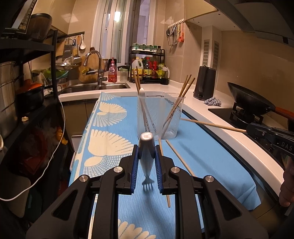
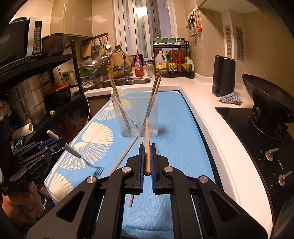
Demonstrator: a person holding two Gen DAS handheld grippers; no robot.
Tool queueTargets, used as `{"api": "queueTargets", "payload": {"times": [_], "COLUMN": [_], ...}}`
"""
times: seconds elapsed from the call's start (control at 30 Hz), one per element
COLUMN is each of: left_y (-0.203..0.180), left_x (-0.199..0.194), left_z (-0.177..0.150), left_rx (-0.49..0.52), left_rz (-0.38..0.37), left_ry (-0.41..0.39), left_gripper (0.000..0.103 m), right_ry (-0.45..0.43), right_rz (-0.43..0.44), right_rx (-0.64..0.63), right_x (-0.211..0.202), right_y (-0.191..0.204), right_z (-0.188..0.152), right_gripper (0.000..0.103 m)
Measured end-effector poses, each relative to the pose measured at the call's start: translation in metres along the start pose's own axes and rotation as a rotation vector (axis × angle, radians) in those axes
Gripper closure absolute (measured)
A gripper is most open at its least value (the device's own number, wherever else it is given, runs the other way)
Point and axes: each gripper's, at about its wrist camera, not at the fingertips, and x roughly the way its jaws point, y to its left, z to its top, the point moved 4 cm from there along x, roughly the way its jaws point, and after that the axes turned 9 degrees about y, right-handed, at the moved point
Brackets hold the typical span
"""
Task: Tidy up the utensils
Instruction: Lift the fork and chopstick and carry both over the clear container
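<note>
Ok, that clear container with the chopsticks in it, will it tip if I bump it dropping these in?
Probably yes. The clear container looks thin-walled, tall and light. The chopsticks inside lean outward over the rim, which raises its load. It stands on the blue cloth, so it may slide first.

Warm, dim indoor light tints both views amber. A bright lamp reflection glares in the window (image 1: 117,16) far beyond the jaws. Fisheye bending curves the table (image 2: 202,114) edge, corners darken, and the shelves (image 1: 27,73) left of the jaws lie in shadow.

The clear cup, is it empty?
No, the clear cup has chopsticks leaning inside it, sticking out over the rim.
</note>
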Motion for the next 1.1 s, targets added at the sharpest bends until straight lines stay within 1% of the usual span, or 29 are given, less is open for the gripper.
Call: {"api": "queueTargets", "payload": {"times": [0.2,0.47,0.63,0.9,1.1], "left_y": [-0.001,0.001,0.004,0.004,0.011], "left_x": [-0.006,-0.008,-0.008,-0.006,0.009], "left_z": [0.012,0.027,0.049,0.093,0.127], "left_rx": [0.004,-0.003,-0.018,-0.018,-0.037], "left_rz": [-0.004,-0.018,-0.037,-0.048,-0.080], "left_ry": [-0.023,-0.029,-0.021,-0.011,0.033], "left_gripper": [0.086,0.086,0.086,0.086,0.086], "right_ry": [-0.025,-0.062,-0.059,-0.043,-0.057], "right_rz": [0.002,-0.003,0.012,0.056,0.062], "right_rx": [-0.007,-0.036,-0.073,-0.088,-0.135], "right_x": [-0.008,-0.017,-0.020,-0.013,-0.008], "right_y": [0.001,0.008,0.019,0.028,0.037], "right_z": [0.015,0.037,0.066,0.111,0.149], "right_gripper": [0.097,0.097,0.097,0.097,0.097]}}
